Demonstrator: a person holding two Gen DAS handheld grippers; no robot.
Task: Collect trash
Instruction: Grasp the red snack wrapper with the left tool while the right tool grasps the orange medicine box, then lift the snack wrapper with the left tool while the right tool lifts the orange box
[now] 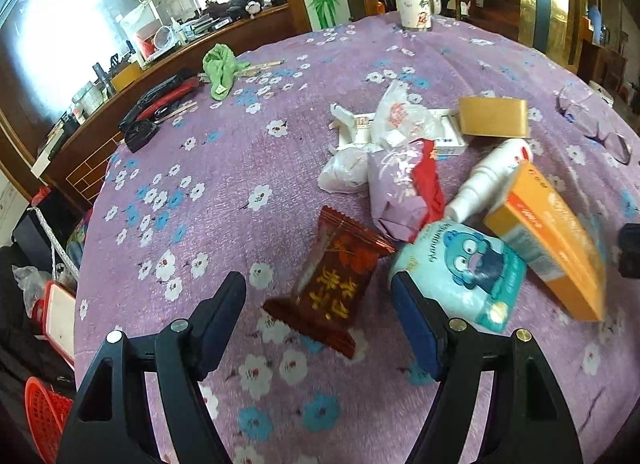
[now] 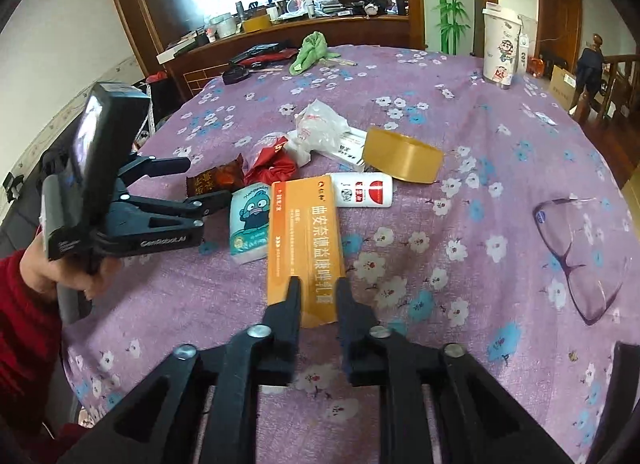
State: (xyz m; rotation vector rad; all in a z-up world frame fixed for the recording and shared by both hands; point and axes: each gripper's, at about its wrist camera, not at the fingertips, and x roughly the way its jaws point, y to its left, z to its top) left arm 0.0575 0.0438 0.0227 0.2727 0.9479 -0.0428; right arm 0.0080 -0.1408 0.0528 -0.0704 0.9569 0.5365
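Right gripper (image 2: 317, 289) is clamping the orange box (image 2: 306, 240) by its near end (tilting up), so it's risking slipping out; left gripper (image 1: 318, 288) is hanging apart over the brown snack wrapper (image 1: 334, 284), both in the 1 pile mid-table.

A home: flowered tablecloth (image 2: 480, 136), cluttered wooden sideboard (image 2: 280, 30), staircase railing (image 2: 616, 64).

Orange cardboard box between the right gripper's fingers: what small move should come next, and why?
Probably close the right gripper the rest of the way on the orange cardboard box before lifting. Its fingers straddle the box's near end on the purple flowered tablecloth, but whether the pads already press cannot be told. The left gripper hangs open over the brown snack wrapper, clear of the box.
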